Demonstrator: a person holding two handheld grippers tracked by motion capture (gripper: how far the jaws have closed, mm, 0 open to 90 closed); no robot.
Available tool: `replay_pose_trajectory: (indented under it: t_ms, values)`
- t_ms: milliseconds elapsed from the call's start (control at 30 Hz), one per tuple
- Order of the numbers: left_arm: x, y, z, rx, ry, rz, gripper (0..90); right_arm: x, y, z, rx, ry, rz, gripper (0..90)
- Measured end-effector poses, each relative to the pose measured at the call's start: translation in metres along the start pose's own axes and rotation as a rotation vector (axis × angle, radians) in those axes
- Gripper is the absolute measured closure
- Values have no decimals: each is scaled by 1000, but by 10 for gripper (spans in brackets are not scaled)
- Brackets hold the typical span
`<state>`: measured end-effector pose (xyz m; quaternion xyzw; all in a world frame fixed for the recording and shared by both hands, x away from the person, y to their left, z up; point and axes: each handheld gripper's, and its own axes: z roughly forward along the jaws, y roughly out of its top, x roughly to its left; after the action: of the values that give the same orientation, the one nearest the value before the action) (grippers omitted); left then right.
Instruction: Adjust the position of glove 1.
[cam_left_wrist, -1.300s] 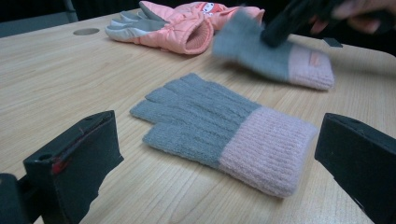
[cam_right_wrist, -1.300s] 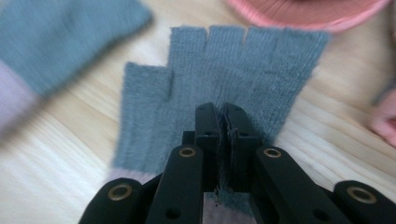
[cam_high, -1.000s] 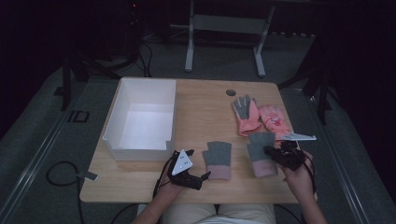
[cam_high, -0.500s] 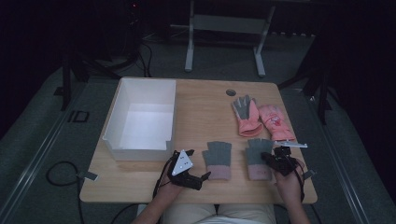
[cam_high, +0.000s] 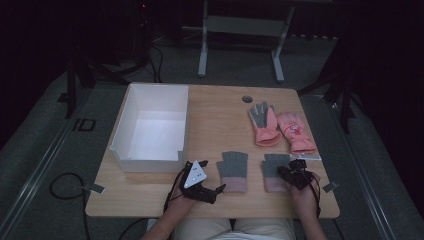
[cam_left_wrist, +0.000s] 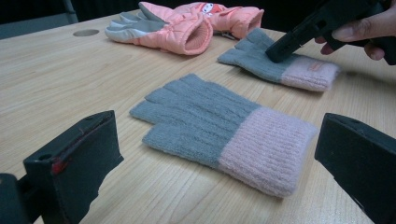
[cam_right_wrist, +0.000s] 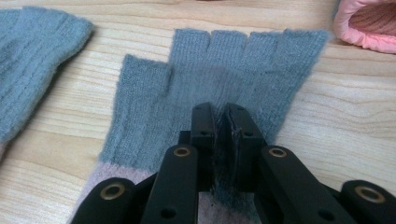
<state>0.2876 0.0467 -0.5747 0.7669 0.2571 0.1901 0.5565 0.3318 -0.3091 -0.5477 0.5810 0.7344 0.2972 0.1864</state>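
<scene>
Since a second ago, my right claw (cam_high: 287, 176) has come down and toward me, bringing the right grey glove (cam_high: 274, 170) with it; that glove now lies flat on the bench (cam_high: 220, 120) near its front edge, closer to me than before. In the right claw's own view, the two black jaws stand almost together with a pinch of grey knit from the glove's palm caught between them, so this claw is grasping the glove; the jaws have just been easing apart a little, with the fabric between them. The glove's pink cuff points toward me and its fingers point away.

My left claw (cam_high: 215, 190) has not shifted. It rests on the bench near the front edge, released, its jaws spread wide and level, framing the left grey glove (cam_left_wrist: 219, 130) without touching it. That glove lies flat just beside the right one, with the same pink cuff.

Farther back on the right lie two pink padded gloves (cam_high: 280, 129), side by side. A white box (cam_high: 131, 127) sits on the left part of the bench.
</scene>
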Motion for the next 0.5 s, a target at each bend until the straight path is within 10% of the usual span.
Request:
replay_pose_trajectory:
  t_ms: [500]
  values:
    - [0,0,0,2,-1,-4,0,-12,6,-13,-20,44,-145,664]
